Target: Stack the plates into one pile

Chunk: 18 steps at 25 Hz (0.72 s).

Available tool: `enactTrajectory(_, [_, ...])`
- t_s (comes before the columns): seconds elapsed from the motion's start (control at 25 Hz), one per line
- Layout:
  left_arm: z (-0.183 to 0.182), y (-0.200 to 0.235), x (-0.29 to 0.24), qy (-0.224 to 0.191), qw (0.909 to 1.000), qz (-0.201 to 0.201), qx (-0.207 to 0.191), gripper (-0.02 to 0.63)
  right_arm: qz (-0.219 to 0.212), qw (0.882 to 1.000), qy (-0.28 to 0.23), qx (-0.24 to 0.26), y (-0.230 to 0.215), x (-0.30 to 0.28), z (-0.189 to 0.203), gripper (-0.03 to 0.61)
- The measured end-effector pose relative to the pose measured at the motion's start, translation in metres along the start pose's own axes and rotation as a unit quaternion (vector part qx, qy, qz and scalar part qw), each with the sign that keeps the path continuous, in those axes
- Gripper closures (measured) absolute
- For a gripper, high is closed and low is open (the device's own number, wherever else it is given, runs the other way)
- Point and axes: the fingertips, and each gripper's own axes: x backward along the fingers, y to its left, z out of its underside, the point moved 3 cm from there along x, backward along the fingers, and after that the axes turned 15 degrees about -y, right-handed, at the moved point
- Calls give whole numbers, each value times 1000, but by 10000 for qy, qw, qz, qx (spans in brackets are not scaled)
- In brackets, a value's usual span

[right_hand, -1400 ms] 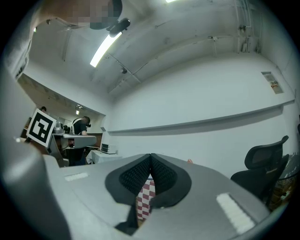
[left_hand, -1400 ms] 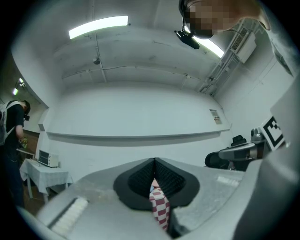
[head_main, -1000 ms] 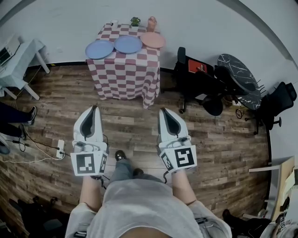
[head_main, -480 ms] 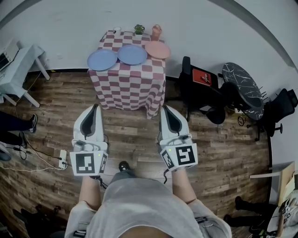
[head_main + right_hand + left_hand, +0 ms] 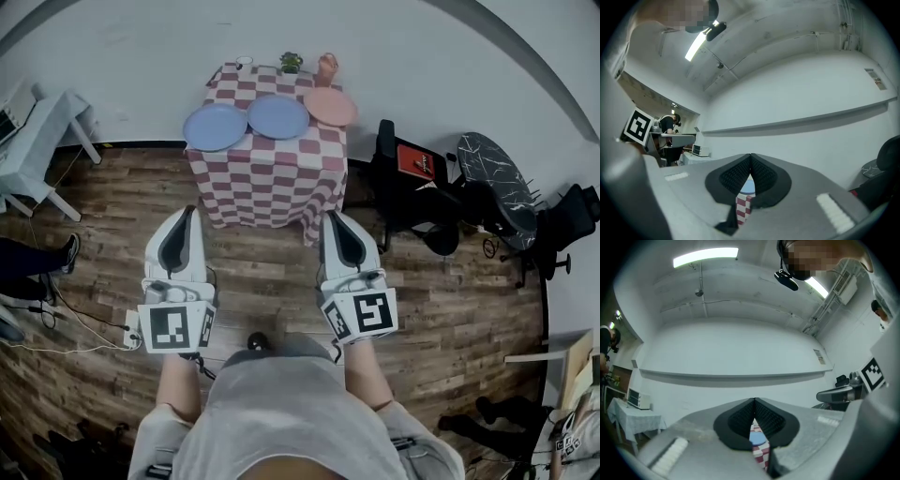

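Observation:
Three plates lie in a row on a table with a red-and-white checked cloth (image 5: 267,178) by the far wall: a blue plate (image 5: 215,126) at the left, a second blue plate (image 5: 278,116) in the middle, a pink plate (image 5: 330,106) at the right. My left gripper (image 5: 190,214) and right gripper (image 5: 331,219) are held side by side over the wooden floor, well short of the table, both shut and empty. Past the shut tips of the left gripper (image 5: 753,401) a blue plate (image 5: 758,438) shows. A blue plate (image 5: 748,187) also shows below the right gripper (image 5: 750,155).
Behind the plates stand a small potted plant (image 5: 291,63), a pink jug (image 5: 326,66) and a white cup (image 5: 244,62). Black office chairs (image 5: 412,183) and a round marble table (image 5: 494,169) crowd the right. A white table (image 5: 37,127) and a power strip (image 5: 129,324) are at the left.
The checked table sits lower and further right in the head view, so I have come nearer to it. Both grippers stay shut and level.

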Motion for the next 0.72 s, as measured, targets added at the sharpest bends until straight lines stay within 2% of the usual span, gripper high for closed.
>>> enactTrajectory(0.16, [10,10,-4,109,9999,-40,-28,607,-57,9999,124,-9,5,-11,10,577])
enactTrajectory(0.44, [31,41,-11,169,9990,-416,12,607,-222,9996,153,-37,6,-41,29,577])
enactTrajectory(0.72, [50,64,-49,159,9985,-501,-121,607,-408,9990,126,-114,-6,-94,56,577])
